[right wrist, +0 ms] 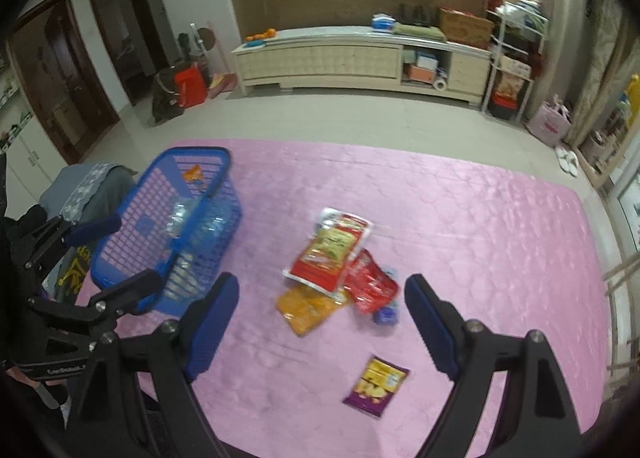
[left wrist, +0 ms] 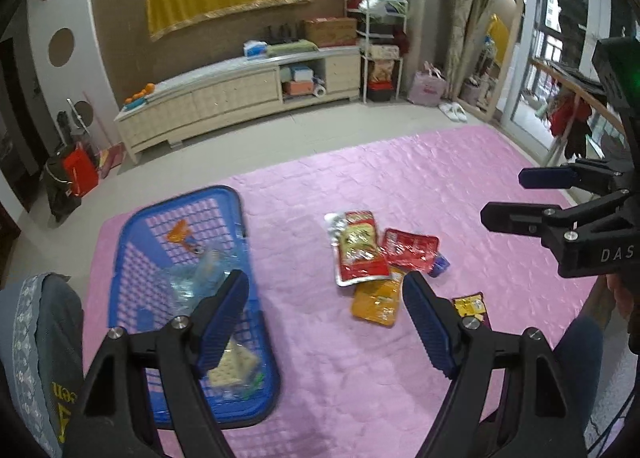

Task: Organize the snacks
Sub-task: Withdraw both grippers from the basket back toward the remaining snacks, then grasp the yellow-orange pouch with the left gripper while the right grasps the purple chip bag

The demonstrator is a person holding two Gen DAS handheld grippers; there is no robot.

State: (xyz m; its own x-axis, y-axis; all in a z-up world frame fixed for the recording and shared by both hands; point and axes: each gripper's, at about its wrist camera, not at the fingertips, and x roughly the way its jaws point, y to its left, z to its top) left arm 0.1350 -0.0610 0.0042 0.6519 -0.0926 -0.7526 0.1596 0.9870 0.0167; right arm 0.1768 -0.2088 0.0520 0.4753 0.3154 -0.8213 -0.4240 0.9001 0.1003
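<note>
Left gripper (left wrist: 324, 322): I have its blue-padded fingers spread wide with nothing between them, hovering over the pink mat between the basket and the snack pile.
Right gripper (right wrist: 322, 322): my fingers here are also wide apart and empty, held above the near side of the snack pile.
Pink mat (right wrist: 460, 226): a quilted, shiny cover that carries the basket and all the loose packets.
Blue basket (left wrist: 236, 206): a slotted plastic basket on the left part of the mat, beside my left gripper's left finger.
Basket contents: I see a small orange packet (left wrist: 180, 234) at the far end, crinkled clear wrappers (left wrist: 196, 278) in the middle and a pack of pale crackers (left wrist: 234, 366) at the near end.
Snack pile: it lies mid-mat, well apart from the basket. A large red-and-yellow pouch (right wrist: 330, 252) sits on top, and a red packet (right wrist: 370, 284) overlaps its right edge.
Orange packet (right wrist: 306, 308): partly tucked under the near end of the large pouch.
Small blue packet (right wrist: 386, 314): just beside the red packet, on its near right side. Too blurred for me to read.
Purple-and-yellow packet (right wrist: 376, 384): alone on the mat, nearer me than the pile and apart from it.
Grey cloth (right wrist: 96, 182): a grey garment with a patterned strip, just left of the basket.
</note>
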